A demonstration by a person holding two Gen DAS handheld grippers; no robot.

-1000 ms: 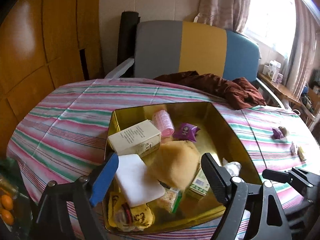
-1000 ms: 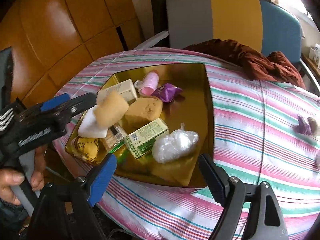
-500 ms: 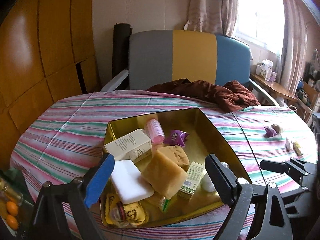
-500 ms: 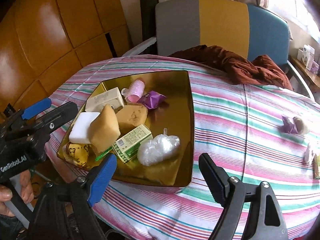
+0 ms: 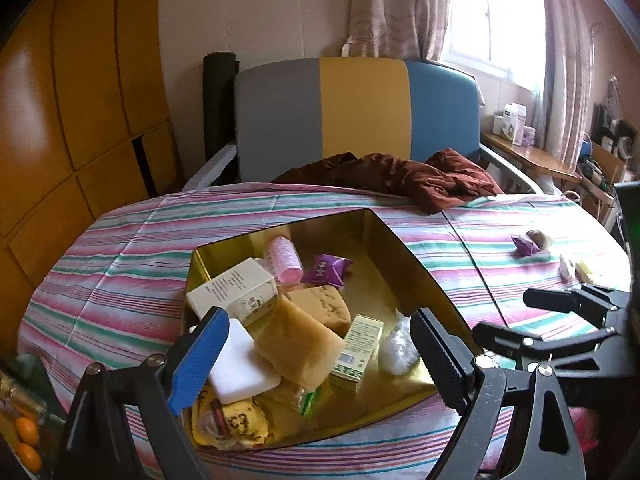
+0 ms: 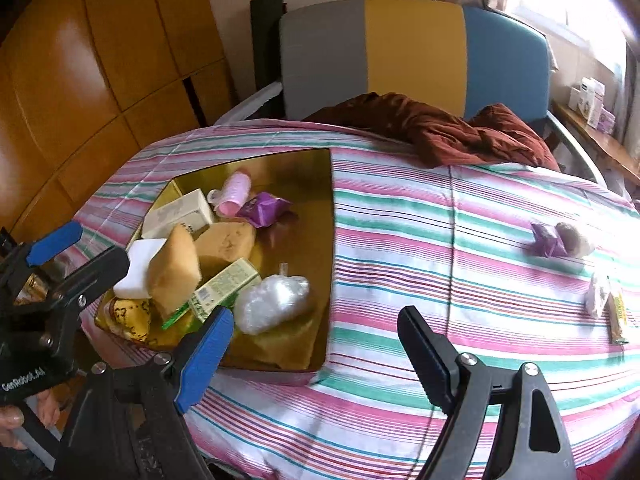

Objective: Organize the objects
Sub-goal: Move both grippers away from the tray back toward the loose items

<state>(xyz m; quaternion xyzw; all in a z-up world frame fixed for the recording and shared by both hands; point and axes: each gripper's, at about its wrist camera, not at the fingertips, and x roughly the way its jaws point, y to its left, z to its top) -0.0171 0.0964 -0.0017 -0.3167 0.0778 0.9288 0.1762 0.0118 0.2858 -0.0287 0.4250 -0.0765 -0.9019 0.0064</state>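
Observation:
A gold tin (image 5: 384,252) (image 6: 308,240) on the striped tablecloth holds several items. Among them are a white box (image 5: 234,292), a pink bottle (image 5: 284,258), a purple packet (image 5: 326,270), a green box (image 5: 358,346) and a clear bag (image 6: 272,298). A tan sponge (image 5: 300,344) (image 6: 174,270) leans tilted on a white block (image 5: 240,364), beside a second tan sponge (image 5: 324,306). My left gripper (image 5: 316,358) (image 6: 82,252) hovers open over the tin's near end, nothing between its fingers. My right gripper (image 6: 316,342) (image 5: 560,312) is open above the cloth at the tin's near right corner.
Loose on the cloth at right lie a purple packet (image 6: 546,240), a beige lump (image 6: 576,238), a white wrapper (image 6: 598,292) and a yellow bar (image 6: 618,316). A brown cloth (image 5: 404,178) is heaped at the far edge before a striped chair (image 5: 360,108). A hand (image 6: 12,420) grips the left handle.
The tan sponge left the left gripper's jaws and settled tilted on the pile in the tin. Both grippers drew back and up from the tin.

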